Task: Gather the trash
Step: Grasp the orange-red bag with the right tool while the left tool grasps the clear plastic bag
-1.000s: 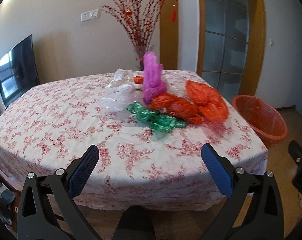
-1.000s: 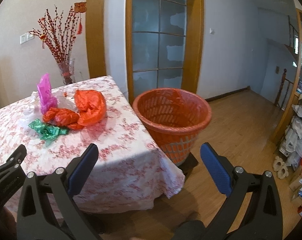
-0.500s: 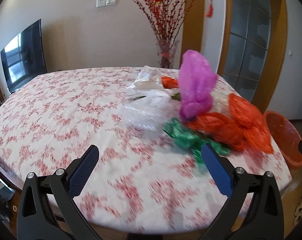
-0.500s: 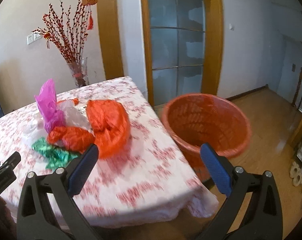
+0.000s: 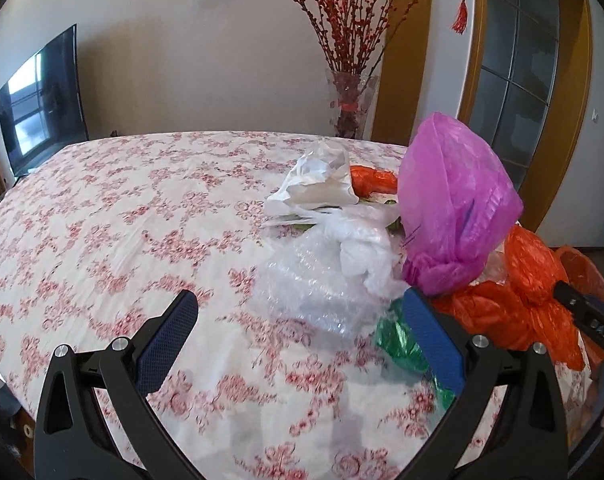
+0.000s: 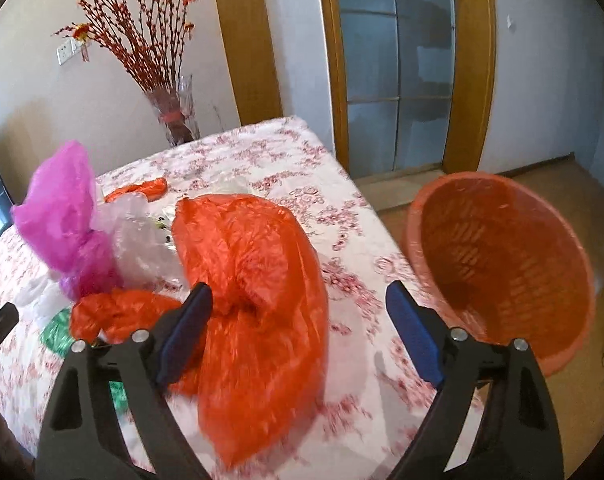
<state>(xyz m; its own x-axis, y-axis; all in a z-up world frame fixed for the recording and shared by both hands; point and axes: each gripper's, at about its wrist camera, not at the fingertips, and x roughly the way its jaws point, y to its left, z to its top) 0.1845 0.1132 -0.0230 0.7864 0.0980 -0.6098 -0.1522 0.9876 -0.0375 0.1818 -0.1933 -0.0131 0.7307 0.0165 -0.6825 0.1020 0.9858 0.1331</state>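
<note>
- Left wrist view: my left tongs (image 5: 298, 320) stand wide apart over the worktop (image 5: 102, 220) and hold nothing; a sheet of clear bubble wrap (image 5: 309, 292) lies between and just beyond the pads.
- Taking the purple bag (image 5: 453, 208) as landmark: a white bag (image 5: 317, 184) lies behind and to its left, a green bag (image 5: 397, 340) in front of it by my right-hand pad, and orange bags (image 5: 513, 304) to its right.
- Behind the purple bag, past the worktop's far edge, is a glass vase (image 5: 349, 104) of red branches.
- Right wrist view: my right tongs (image 6: 298, 320) are open, the jaws having just been closing a little; nothing is gripped. A large orange bag (image 6: 254, 272) lies partly between them, close against the left pad.
- This orange bag lies right of the purple bag (image 6: 62, 208); the orange basket (image 6: 501, 264) stands farther right, off the worktop's edge.
</note>
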